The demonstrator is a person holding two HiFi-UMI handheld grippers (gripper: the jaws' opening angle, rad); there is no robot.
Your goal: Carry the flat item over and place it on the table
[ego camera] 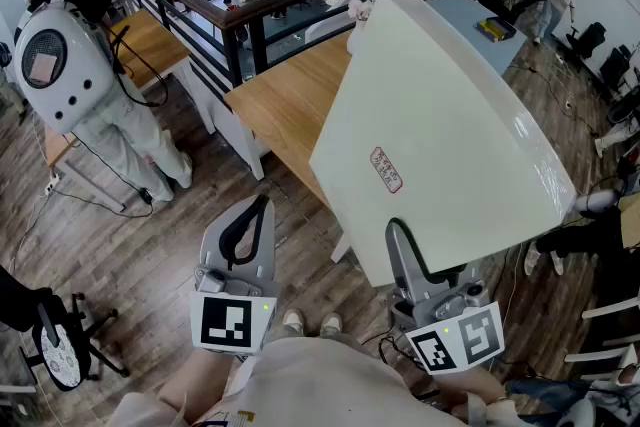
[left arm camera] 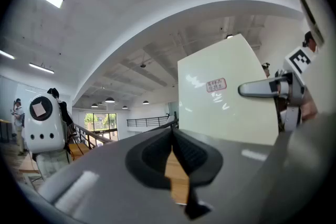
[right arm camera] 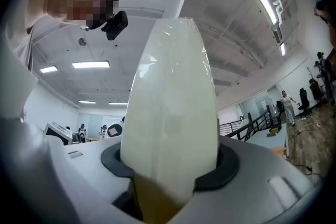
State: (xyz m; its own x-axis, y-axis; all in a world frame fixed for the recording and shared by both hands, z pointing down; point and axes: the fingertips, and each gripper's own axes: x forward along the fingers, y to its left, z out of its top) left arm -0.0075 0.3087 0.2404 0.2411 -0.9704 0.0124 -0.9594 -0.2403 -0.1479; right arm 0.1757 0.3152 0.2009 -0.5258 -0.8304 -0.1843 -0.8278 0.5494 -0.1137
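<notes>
Marker cubes: one on each gripper, left [ego camera: 232,320] and right [ego camera: 460,340], close against the carrier's body at the bottom of the head view.
Right gripper [ego camera: 400,240]: claw pinching the near edge of the flat white panel [ego camera: 440,145], with a dark pad pressed against each face.
Flat white panel: up in the air, rising out of the right claw and leaning away from the carrier. From the head view it covers the near right part of the table [ego camera: 285,100].
Red label [ego camera: 386,170]: small, stuck on the panel's upper face, nearer the gripped end.
Left gripper [ego camera: 262,202]: tips pressed together with nothing between them, held to the left of the panel and apart from it.
Table: light wood top, ahead of the carrier, running away toward the railing [ego camera: 300,0].
Bystander [ego camera: 100,105]: dressed in white, with a rounded white pack on the back, standing well to the left on the wood floor [ego camera: 120,245].
Carrier's shoes [ego camera: 310,323]: between the two grippers, on the floor.
</notes>
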